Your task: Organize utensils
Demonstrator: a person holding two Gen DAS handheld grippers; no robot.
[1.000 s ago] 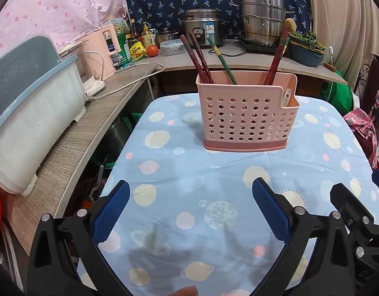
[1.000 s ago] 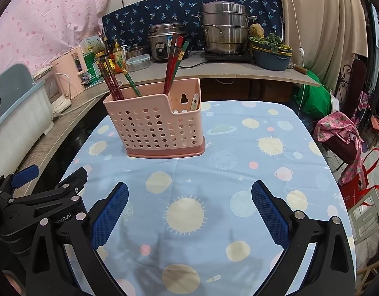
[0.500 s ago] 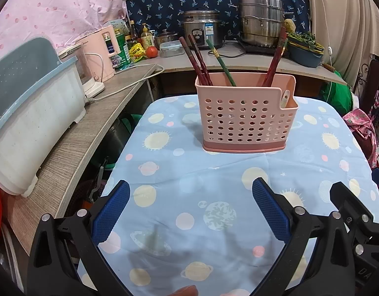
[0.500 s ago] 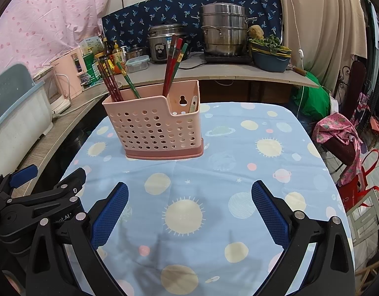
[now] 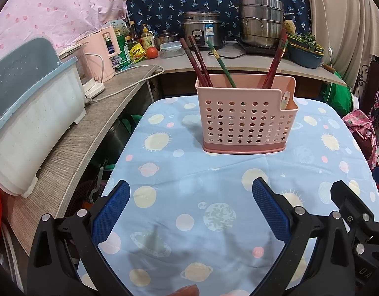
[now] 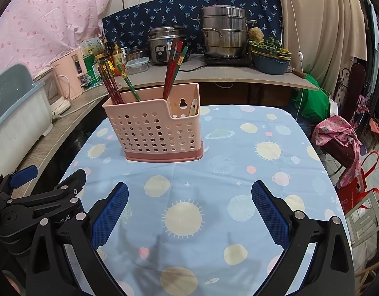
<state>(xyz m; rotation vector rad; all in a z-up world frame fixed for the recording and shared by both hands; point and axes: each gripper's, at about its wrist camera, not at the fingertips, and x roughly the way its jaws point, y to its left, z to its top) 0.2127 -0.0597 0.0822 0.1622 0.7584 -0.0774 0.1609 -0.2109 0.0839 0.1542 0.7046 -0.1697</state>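
Two hand-held grippers hover low over the worktop covered in a light-blue planet-print cloth (image 5: 189, 172): the left hand-held gripper (image 5: 190, 211) and the right hand-held gripper (image 6: 189, 209), each with its blue-padded jaws spread wide and holding nothing. One pink perforated plastic utensil basket (image 5: 247, 120) stands upright on the cloth, well ahead of both. Its left end holds two dark red chopsticks (image 5: 198, 64) and one green chopstick (image 5: 221, 65); a further red bundle (image 6: 173, 67) leans nearer the divider. The right wrist view resolves that bundle into roughly three sticks and shows a keyhole slot in the basket's back wall, plus one pale utensil handle (image 6: 193, 107) in the small end compartment; the left view shows that handle only partly. Compared with a second ago, the basket sits slightly farther off in both views.
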